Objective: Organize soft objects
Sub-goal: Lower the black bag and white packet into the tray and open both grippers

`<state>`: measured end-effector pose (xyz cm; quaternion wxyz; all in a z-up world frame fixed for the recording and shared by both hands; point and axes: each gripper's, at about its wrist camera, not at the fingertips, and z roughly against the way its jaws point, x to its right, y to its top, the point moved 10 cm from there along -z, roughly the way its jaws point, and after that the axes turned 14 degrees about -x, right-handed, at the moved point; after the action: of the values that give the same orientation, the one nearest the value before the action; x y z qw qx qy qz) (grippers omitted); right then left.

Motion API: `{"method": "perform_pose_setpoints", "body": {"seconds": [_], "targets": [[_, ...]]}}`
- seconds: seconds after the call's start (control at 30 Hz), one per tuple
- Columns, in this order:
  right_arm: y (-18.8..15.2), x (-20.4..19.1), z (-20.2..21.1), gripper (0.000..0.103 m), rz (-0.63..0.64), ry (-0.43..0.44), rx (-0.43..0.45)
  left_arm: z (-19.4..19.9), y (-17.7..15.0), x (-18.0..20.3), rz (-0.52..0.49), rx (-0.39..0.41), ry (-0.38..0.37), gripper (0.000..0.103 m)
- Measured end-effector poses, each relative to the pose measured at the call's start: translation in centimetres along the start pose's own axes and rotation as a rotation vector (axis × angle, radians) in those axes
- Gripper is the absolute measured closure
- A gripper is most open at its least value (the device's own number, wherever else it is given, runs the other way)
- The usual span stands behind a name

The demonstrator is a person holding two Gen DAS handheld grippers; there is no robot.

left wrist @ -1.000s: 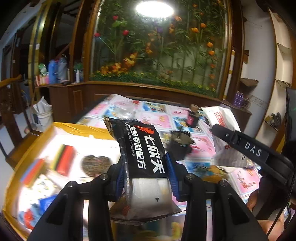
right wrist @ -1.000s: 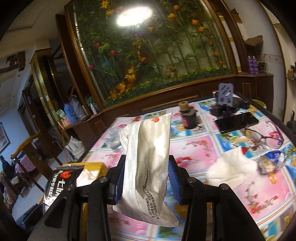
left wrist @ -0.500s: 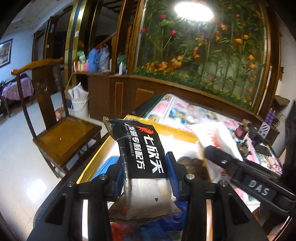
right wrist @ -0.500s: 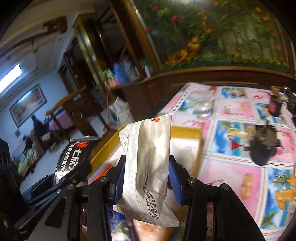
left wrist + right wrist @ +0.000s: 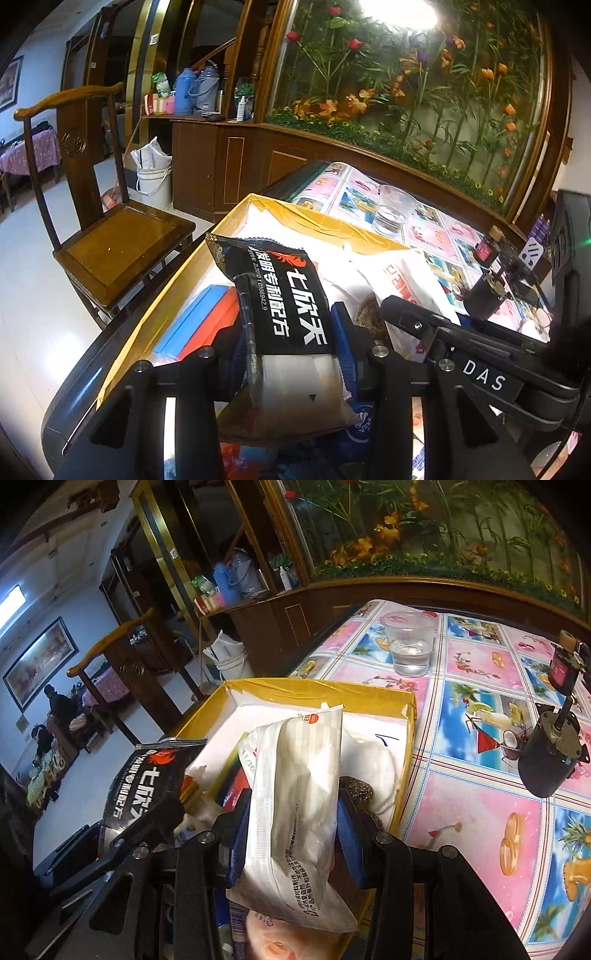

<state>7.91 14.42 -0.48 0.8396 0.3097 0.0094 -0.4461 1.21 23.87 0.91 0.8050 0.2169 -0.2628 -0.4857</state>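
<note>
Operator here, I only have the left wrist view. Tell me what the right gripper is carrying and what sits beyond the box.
Observer: The right gripper is shut on a white packet, held over the yellow box.
Operator: Report what lies under that packet.
Observer: White soft material lies in the box's far corner.
Operator: Check the tablecloth to the box's right.
Observer: A black cylindrical motor stands there, apart from the box; a clear cup stands further back.

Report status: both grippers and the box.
Left gripper shut on black packet. Right gripper shut on white pack. Both over yellow box, already part filled. Nothing blocking.
</note>
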Motion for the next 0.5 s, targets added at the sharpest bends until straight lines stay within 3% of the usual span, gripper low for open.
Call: {"method": "perform_pose_setpoints", "body": {"seconds": [0.5], "targets": [[-0.18,0.46,0.63,0.055,-0.025,0.016,0.014,-0.09,0.20,0.21,-0.012,-0.012,0.011,0.058]]}}
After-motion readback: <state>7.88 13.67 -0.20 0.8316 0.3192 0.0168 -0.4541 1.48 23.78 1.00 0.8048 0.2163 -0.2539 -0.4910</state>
